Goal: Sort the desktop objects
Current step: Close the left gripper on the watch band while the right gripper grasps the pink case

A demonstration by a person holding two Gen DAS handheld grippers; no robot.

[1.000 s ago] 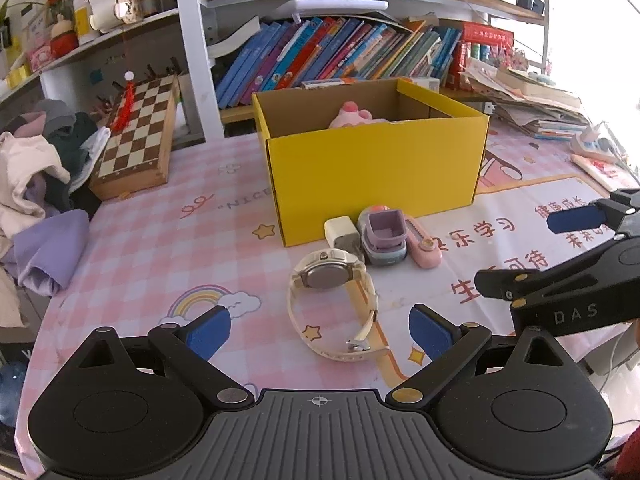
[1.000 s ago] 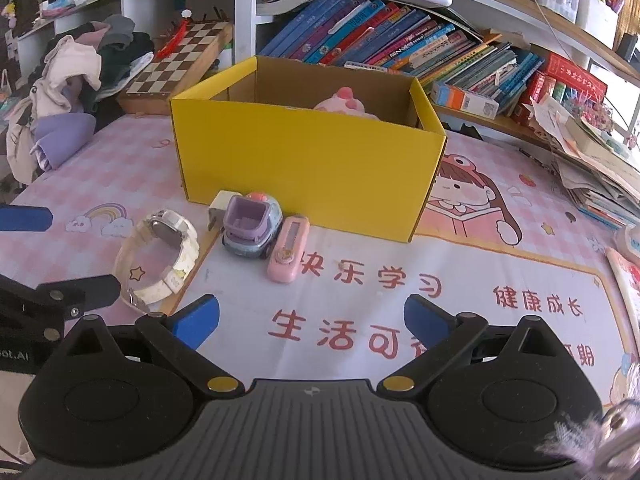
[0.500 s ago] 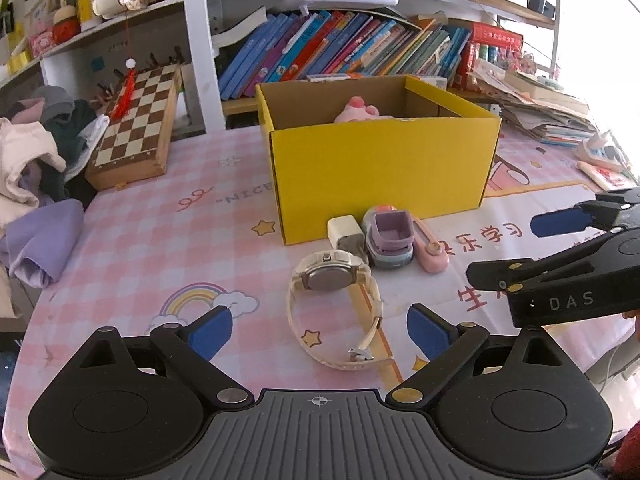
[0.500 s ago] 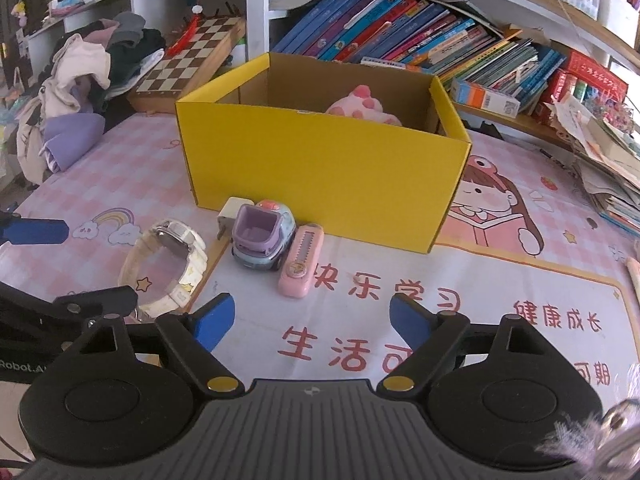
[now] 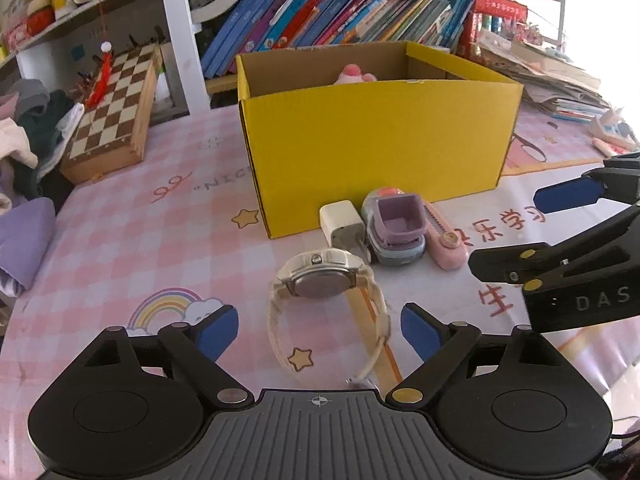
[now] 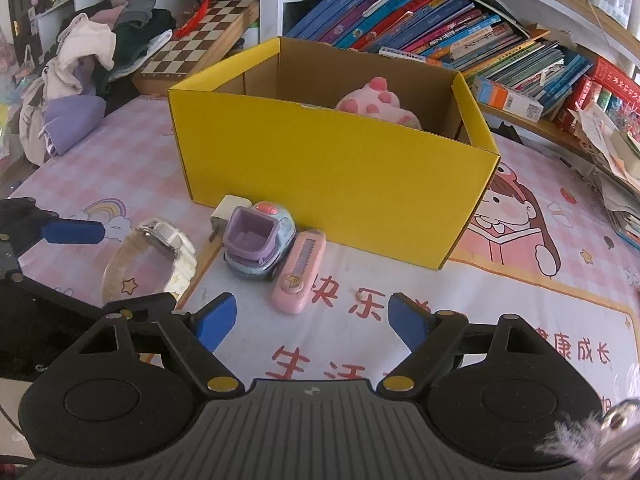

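A: What's changed vs a sec ago?

B: Both tongs have come lower and closer to the loose bits. Left tongs (image 5: 318,326) now straddle the watch (image 5: 328,300), pads wide apart, nothing gripped. Right tongs (image 6: 310,318) also apart, empty, nearing the pink case (image 6: 300,280).

A: Meaning?

B: Looks like approach phase: watch prob. first pick, then into the box (image 5: 376,148). Nothing new sorted yet.

A: Count, L to R?

B: On the table (image 5: 160,240), in front of the box: 1 watch, 1 white plug (image 5: 340,226), 1 toy car (image 5: 394,230), 1 pink case. 4 loose, the last three in a row side by side, close to the box's front wall. Inside the box: 1 pink plush (image 6: 378,102). 1 box. Off left: 1 chessboard (image 5: 112,108), clothes pile (image 6: 88,64); can't count those.
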